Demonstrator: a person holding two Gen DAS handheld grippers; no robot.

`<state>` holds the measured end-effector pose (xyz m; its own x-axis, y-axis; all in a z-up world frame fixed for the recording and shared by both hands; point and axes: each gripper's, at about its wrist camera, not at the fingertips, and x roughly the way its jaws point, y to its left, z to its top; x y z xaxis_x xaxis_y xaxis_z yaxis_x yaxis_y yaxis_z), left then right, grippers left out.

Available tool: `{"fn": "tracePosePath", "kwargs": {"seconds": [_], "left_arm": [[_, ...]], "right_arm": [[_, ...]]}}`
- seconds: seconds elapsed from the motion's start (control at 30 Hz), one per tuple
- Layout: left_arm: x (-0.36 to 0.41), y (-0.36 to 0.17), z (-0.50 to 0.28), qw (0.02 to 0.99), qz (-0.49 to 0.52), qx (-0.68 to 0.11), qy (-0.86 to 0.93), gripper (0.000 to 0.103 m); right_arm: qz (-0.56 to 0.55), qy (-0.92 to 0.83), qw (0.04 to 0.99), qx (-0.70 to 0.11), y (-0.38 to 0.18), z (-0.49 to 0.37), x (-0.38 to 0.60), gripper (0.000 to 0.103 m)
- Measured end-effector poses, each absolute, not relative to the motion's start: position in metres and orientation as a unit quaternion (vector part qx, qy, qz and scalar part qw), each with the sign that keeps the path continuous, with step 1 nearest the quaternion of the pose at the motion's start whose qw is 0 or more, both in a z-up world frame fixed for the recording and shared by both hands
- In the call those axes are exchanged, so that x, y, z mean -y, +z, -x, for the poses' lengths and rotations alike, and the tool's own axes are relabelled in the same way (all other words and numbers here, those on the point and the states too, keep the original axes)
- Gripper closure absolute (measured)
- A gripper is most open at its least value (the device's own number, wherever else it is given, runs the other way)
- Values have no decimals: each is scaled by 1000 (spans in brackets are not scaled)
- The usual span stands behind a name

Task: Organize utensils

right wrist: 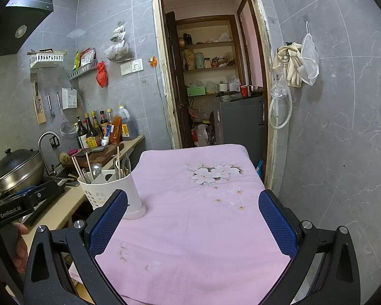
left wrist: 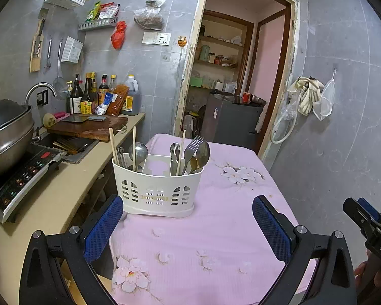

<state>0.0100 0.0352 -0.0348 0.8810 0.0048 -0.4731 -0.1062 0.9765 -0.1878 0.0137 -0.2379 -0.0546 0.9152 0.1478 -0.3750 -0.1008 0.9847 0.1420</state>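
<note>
Left gripper (left wrist: 188, 225): jaws wide, empty, blue textured pads.
Right gripper (right wrist: 193, 222): jaws wide, empty.
Caddy (left wrist: 156, 188): white slotted plastic, on pink-clothed bench (left wrist: 216, 228).
Contents: steel spoons (left wrist: 203, 152), fork (left wrist: 191, 147), wooden chopsticks (left wrist: 113, 147).

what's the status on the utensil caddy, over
Left gripper and right gripper open, empty. Utensil caddy upright on pink cloth, utensils inside. Nothing in the way.

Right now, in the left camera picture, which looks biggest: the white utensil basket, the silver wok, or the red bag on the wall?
Biggest to smallest, as they look:
1. white utensil basket
2. silver wok, cut off by the picture's edge, so unsure against the basket
3. red bag, clearly smallest, though also farthest
</note>
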Motion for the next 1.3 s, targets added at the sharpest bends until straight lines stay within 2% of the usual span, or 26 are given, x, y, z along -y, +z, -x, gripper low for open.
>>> {"fn": "tracePosePath", "kwargs": {"seconds": [1.3], "left_arm": [[-36, -36, -8, 964, 106, -243, 31, 1]], "right_arm": [[-59, 65, 976, -198, -57, -12, 234, 2]]}}
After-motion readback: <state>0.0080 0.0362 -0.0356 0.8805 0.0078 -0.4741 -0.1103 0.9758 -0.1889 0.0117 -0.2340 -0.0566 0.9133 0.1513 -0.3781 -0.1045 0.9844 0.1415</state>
